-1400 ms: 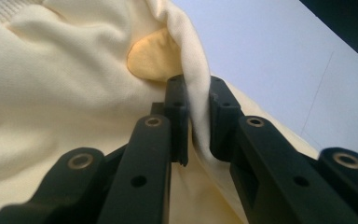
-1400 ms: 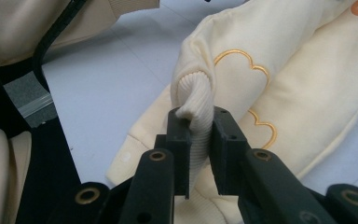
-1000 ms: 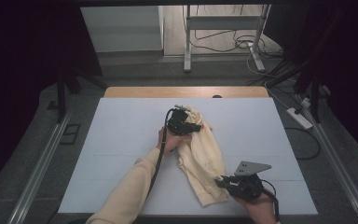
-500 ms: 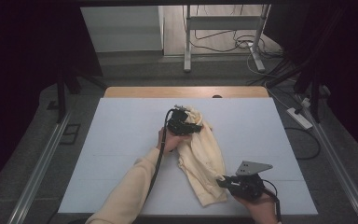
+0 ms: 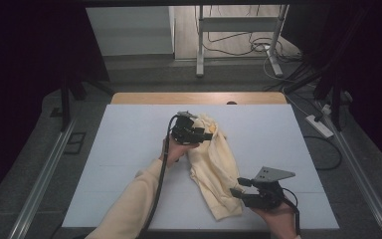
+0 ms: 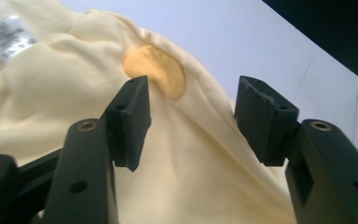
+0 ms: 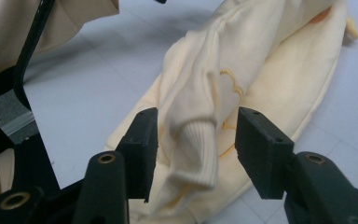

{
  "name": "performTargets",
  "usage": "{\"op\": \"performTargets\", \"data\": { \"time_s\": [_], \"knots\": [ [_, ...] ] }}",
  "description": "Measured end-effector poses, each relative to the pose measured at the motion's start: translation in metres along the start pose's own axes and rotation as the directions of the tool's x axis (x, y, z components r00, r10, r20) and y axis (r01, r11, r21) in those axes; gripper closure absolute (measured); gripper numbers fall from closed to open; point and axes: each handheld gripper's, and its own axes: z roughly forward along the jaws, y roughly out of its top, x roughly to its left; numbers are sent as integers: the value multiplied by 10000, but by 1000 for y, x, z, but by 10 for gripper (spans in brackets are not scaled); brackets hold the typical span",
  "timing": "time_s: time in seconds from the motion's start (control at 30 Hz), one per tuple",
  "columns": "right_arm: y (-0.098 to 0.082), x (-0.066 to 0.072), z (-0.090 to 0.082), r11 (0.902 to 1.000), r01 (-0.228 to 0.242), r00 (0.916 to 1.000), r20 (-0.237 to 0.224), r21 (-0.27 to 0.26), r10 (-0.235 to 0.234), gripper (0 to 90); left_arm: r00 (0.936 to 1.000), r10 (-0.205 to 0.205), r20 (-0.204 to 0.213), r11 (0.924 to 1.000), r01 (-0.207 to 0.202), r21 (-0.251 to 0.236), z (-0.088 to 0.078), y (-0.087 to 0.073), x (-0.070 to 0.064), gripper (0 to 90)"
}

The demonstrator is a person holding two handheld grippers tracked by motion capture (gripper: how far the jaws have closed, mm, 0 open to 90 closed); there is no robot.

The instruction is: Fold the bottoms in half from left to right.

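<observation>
On the bench [image 5: 129,149], right of centre, one cream sweatshirt [image 5: 218,164] lies bunched, running from the middle toward the near edge. Left tongs [image 5: 206,135] have just been opening and now stand half wide above the collar end, cloth below but not pinched. Right tongs [image 5: 238,188] have likewise just been opening beside the near end; a ribbed cuff [image 7: 193,149] sits between the jaws, unpressed. Judged: garment released, fold step finished. Count: one garment, two tongs
</observation>
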Motion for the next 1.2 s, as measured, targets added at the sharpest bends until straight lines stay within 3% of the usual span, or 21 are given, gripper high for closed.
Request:
{"op": "performTargets", "data": {
  "time_s": [0.33,0.6,0.9,1.07,1.2],
  "knots": [
    [20,-14,15,9998,48,9999,99,185,-49,433,9992,294,-282,9996,-294,23,-21,-15,-2,424],
    [37,-32,37,9981,300,9972,663,535,-335,432,9979,347,-547,9994,-341,113,-34,-31,-2,410],
    [52,-42,60,9963,320,9970,675,799,-374,435,9970,343,-694,9994,-338,89,-49,-44,-2,403],
    [57,-44,68,9943,423,9951,852,979,-507,518,9975,264,-659,9996,-257,107,-52,-52,-2,399],
    [54,-46,67,9919,460,9959,717,1185,-547,691,9973,254,-694,9995,-239,223,-53,-54,-3,395]
  ]
}}
